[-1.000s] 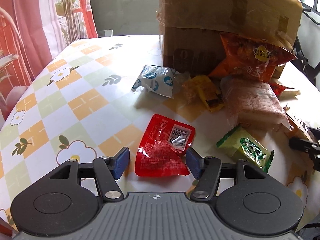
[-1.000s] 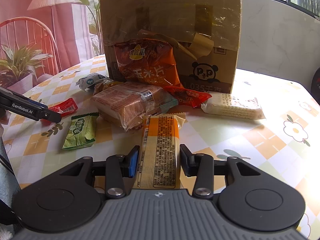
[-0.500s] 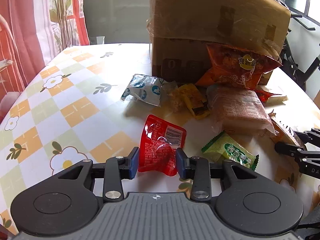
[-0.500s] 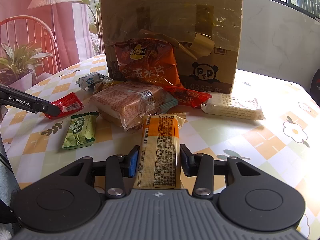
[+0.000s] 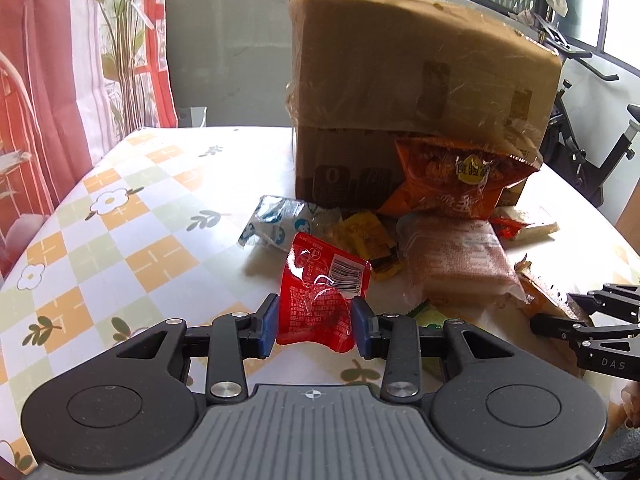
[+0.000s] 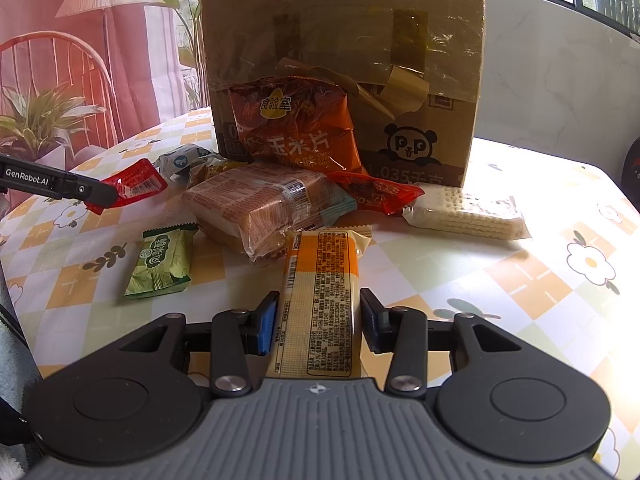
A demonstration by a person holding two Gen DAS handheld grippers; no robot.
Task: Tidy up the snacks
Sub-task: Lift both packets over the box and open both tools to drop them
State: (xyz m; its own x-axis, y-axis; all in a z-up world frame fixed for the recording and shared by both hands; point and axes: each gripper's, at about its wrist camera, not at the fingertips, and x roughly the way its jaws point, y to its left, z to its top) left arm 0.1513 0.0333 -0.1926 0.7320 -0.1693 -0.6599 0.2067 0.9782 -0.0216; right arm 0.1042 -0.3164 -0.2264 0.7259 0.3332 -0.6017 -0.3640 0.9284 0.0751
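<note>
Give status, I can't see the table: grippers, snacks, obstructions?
Left gripper shut on red packet, lifted. Right gripper closing on orange-and-cream bar. Snack pile fronts cardboard box.

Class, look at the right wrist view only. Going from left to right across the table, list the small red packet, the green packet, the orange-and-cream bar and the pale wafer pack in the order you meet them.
small red packet → green packet → orange-and-cream bar → pale wafer pack
</note>
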